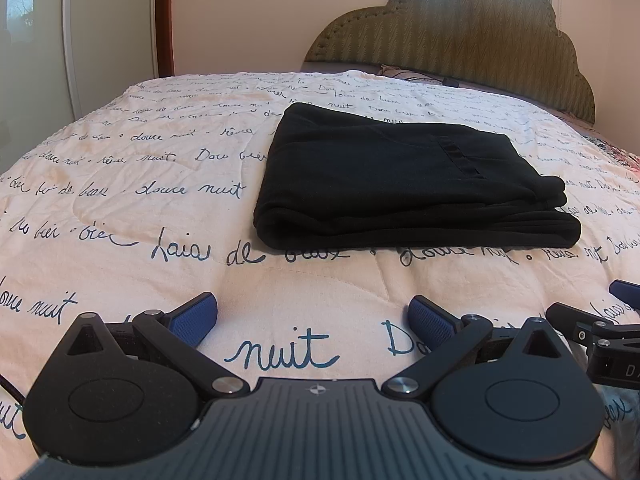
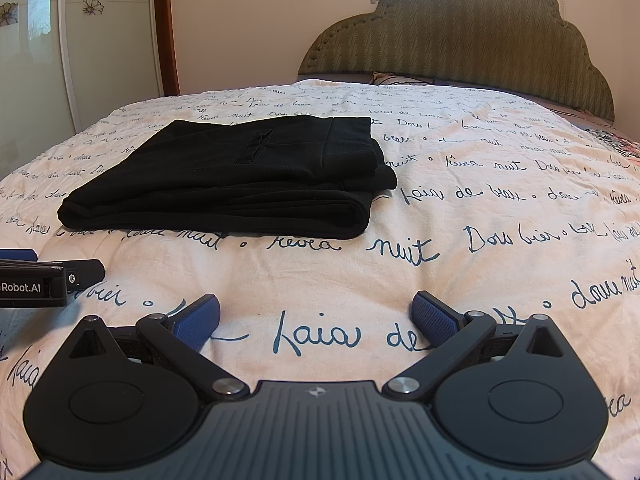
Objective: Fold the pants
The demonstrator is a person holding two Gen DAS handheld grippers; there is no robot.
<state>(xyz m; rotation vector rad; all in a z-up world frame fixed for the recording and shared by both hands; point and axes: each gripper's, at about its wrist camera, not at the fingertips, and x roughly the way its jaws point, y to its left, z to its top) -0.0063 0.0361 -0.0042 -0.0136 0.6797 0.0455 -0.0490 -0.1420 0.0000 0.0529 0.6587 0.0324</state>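
The black pants (image 1: pixel 404 184) are seen lying on the quilt (image 1: pixel 160 184) near the middle of the bed, already folded into a compact stack of several layers, with a rounded fold along the near edge and looser ends bunched at the right side. A pocket opening (a thin dark strip) is visible on the top layer. The fabric is judged to be soft, limp and fairly light, with a matte knit surface that should not slip between ribbed pads; thick folded edges would be held more securely than a single layer. If another fold is wanted, the 2 near corners of the rounded edge are judged the best places to be taken, 1 per gripper, so that the layers are lifted together.

The left gripper (image 1: pixel 312 322) is held low over the quilt, well short of the pants, its jaws spread wide and nothing between them. The right gripper (image 2: pixel 316 320) is held likewise, jaws wide apart and empty, just beside the left. Behind the bed, a padded headboard (image 1: pixel 460 36) is seen.
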